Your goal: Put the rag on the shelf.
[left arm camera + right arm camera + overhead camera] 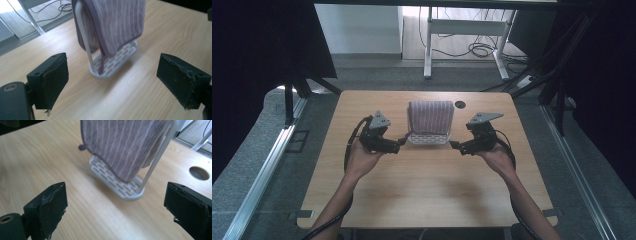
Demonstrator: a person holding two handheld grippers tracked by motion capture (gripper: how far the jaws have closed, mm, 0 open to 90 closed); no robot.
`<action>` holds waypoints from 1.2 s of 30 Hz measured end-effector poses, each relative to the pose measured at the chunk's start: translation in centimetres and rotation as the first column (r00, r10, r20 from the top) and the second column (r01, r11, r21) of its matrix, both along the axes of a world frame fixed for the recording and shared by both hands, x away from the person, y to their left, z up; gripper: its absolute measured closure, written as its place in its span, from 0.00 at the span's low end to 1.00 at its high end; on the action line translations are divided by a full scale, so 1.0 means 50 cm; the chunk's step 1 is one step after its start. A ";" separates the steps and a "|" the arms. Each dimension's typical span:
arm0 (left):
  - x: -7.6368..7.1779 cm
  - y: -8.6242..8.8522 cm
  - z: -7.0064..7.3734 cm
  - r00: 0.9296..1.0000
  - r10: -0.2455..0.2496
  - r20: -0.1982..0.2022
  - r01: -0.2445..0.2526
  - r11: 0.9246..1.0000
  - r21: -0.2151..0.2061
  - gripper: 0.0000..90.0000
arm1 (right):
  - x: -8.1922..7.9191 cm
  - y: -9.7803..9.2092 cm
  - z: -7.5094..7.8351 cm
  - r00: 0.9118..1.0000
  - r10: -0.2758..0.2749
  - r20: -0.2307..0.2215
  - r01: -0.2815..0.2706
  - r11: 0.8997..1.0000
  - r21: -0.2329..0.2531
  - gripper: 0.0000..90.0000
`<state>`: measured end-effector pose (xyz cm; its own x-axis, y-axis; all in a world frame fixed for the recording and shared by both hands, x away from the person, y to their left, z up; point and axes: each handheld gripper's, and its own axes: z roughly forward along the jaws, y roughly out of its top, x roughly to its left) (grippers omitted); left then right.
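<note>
While our left gripper (402, 141) and right gripper (454, 145) gape empty, the towel (430, 117) hangs between them. Its rack (428, 138) stands near the table's (427, 195) far edge.

Grey carpet floor (377, 75), white desk frame (462, 30), black curtains (257, 45).

Table (422, 185) in the middle, rack (429, 137) standing toward its far edge, roughly centred. Towel (430, 117) draped over the rack, hanging down above its slotted base. Left gripper (401, 141) just beside the rack's left end, right gripper (455, 145) just beside its right end, both pointing inward. Cable hole (460, 104) in the tabletop, far right of the towel. Desk frame (462, 35) on the floor well beyond the far edge.
</note>
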<state>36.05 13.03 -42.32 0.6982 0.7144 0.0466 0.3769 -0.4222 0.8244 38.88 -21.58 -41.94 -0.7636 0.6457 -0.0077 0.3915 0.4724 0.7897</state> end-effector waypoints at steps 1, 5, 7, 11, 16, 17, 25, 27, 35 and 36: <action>-0.007 0.001 -0.008 1.000 0.000 -0.002 0.000 1.000 0.000 0.11 | -0.004 0.000 -0.006 1.000 0.001 0.000 -0.001 1.000 -0.002 0.05; -0.029 0.006 -0.035 1.000 0.005 -0.006 -0.005 1.000 0.012 0.11 | -0.018 0.000 -0.029 1.000 0.013 0.000 -0.013 1.000 0.000 0.05; -0.038 0.009 -0.052 1.000 0.006 -0.015 -0.006 1.000 0.018 0.11 | -0.024 0.000 -0.045 1.000 0.018 -0.010 -0.018 1.000 0.001 0.04; -0.052 0.013 -0.088 0.999 0.018 -0.041 -0.017 0.999 0.027 0.11 | -0.033 0.000 -0.076 0.999 0.009 -0.031 -0.010 1.000 -0.020 0.03; -0.065 0.014 -0.139 0.997 0.031 -0.075 -0.027 0.998 0.056 0.11 | -0.040 -0.001 -0.119 0.998 0.006 -0.068 -0.008 0.999 -0.036 0.02; -0.066 0.013 -0.148 0.996 0.036 -0.079 -0.031 0.998 0.062 0.11 | -0.041 -0.002 -0.127 0.997 0.005 -0.072 -0.008 0.999 -0.041 0.02; -0.065 0.004 -0.212 0.989 0.042 -0.139 -0.027 0.994 0.108 0.11 | -0.044 -0.004 -0.201 0.992 -0.013 -0.123 0.004 0.997 -0.075 0.00; -0.062 0.005 -0.229 0.986 0.049 -0.157 -0.031 0.993 0.116 0.11 | -0.043 -0.005 -0.215 0.991 -0.017 -0.132 0.007 0.997 -0.077 0.00; -0.052 0.013 -0.243 0.977 0.050 -0.205 -0.029 0.994 0.103 0.12 | -0.043 -0.012 -0.251 0.995 -0.032 -0.097 0.022 0.994 -0.104 0.00; -0.052 0.013 -0.243 0.977 0.050 -0.205 -0.029 0.994 0.103 0.12 | -0.043 -0.012 -0.251 0.995 -0.032 -0.097 0.022 0.994 -0.104 0.00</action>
